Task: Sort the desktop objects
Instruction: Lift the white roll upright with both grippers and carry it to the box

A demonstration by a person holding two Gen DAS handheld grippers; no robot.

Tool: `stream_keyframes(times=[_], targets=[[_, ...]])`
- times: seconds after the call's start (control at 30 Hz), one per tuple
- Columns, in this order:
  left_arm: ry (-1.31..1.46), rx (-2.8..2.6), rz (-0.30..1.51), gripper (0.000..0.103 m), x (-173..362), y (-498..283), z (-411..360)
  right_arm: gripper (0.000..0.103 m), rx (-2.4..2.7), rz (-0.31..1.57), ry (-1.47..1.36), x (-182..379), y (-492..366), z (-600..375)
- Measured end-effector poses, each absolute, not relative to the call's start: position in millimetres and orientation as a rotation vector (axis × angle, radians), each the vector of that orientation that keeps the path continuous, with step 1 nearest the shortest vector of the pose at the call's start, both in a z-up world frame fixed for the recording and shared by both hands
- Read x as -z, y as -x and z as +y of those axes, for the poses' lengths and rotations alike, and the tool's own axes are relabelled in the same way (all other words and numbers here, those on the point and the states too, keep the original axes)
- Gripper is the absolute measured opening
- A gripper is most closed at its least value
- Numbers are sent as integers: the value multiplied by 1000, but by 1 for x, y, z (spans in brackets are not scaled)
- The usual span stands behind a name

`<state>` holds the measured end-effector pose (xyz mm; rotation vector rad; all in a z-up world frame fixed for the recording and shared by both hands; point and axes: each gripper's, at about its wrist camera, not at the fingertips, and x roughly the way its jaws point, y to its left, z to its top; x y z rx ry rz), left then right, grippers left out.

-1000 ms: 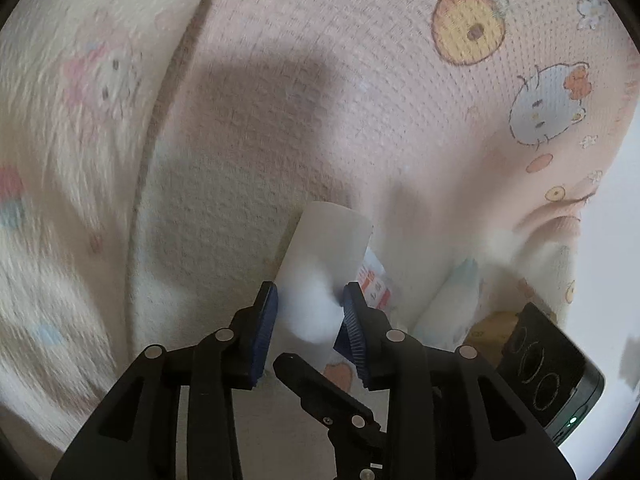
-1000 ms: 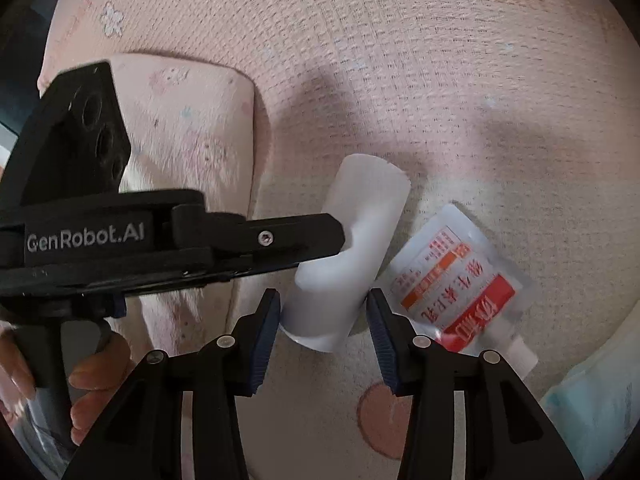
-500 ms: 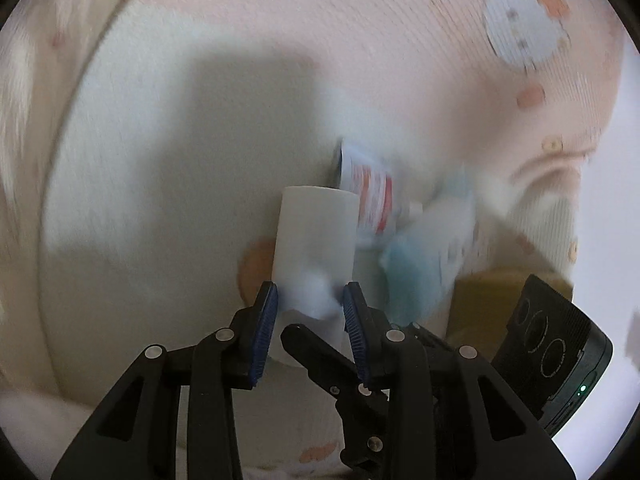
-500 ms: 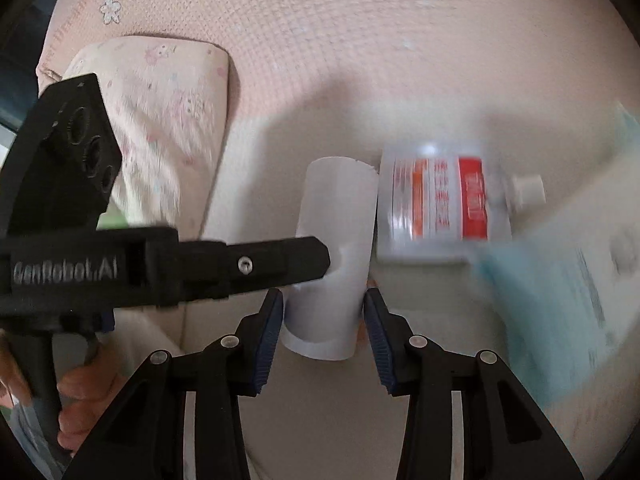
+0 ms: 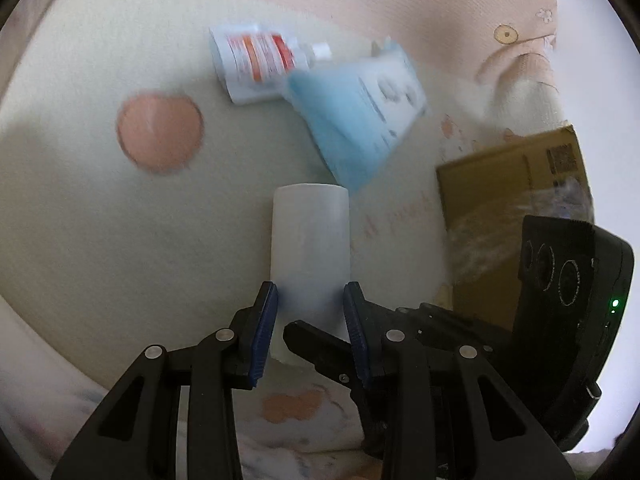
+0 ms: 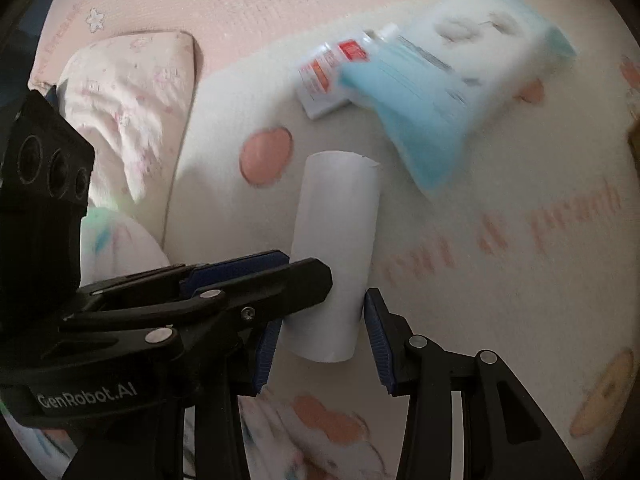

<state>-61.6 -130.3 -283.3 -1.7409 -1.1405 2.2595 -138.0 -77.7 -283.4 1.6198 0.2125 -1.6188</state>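
A white paper roll is held between both grippers above a cream and pink blanket. My left gripper is shut on its near end. My right gripper sits around the same roll: its left pad touches the roll, with a small gap at the right pad. A white tube with red print and a blue-and-white wipes pack lie beyond the roll; both also show in the right wrist view, the tube and the pack.
A brown cardboard box stands at the right of the left wrist view. A pale floral pillow lies at the left of the right wrist view. The blanket covers the whole surface.
Both grippers have carried the roll back and up; the tube and wipes pack now lie farther away, and the cardboard box has come into view on the right.
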Motion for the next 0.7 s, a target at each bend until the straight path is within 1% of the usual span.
stream_keyframes(times=[0.1,0.2,0.4,0.5,0.7], targets=[[1731,-2194,-1204,37,290,62,-115,39,1614,238,-1647,281,136,-56],[1735,-2170,-1184,37,291,57,-101,39,1618,254,-1654,280,131,-41],[1734,-2136,-1189,37,291,44,-86,39,1630,189,-1697,287,119,-10],[1746,-2102,-1184,37,292,38,-78,39,1622,190,-1718,291,112,5],[1761,-2060,-1170,37,293,32,-66,40,1669,132,-1693,286,106,26]])
